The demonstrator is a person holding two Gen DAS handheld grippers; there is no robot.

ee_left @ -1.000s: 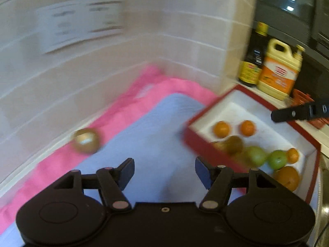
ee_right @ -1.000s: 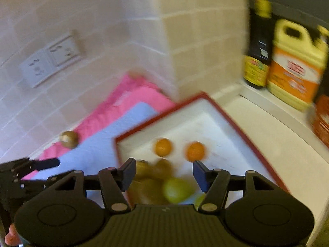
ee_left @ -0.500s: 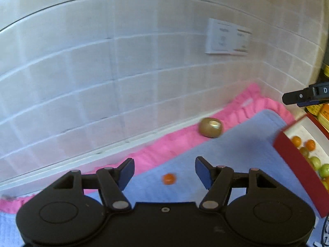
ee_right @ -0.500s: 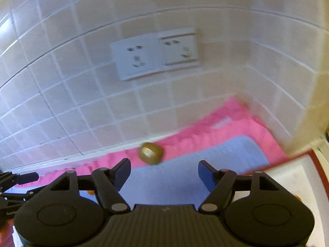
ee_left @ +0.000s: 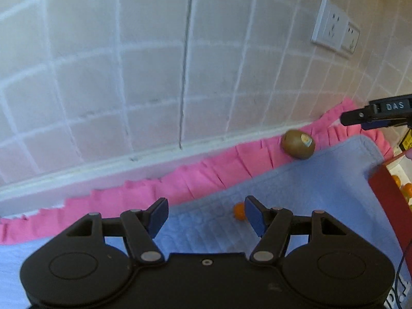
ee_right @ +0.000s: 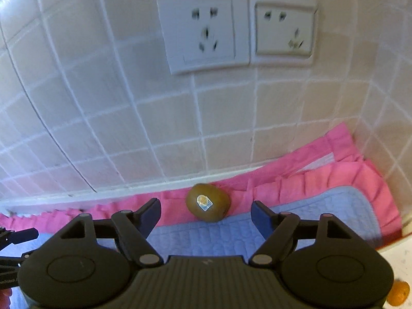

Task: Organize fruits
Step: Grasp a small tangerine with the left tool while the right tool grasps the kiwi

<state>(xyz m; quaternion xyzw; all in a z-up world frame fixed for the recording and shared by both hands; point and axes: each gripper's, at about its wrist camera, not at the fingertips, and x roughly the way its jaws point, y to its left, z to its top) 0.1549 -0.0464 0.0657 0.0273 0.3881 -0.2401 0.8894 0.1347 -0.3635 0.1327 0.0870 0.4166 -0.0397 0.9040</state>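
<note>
Kiwi (ee_right: 208,202) centred ahead of spread, empty right gripper (ee_right: 206,217), small orange (ee_left: 239,210) beside spread left gripper (ee_left: 204,217) jaw, both still outside red box (ee_left: 388,200)

Soft, even light fills the corner, bright on the tiled wall (ee_left: 154,77) with no hard glare. Both fisheye views bow the grout lines and darken at the upper corners. The tiles look slightly smeared; the kiwi (ee_right: 208,202) is fairly sharp, casting a faint shadow on the blue mat (ee_right: 322,219).
</note>
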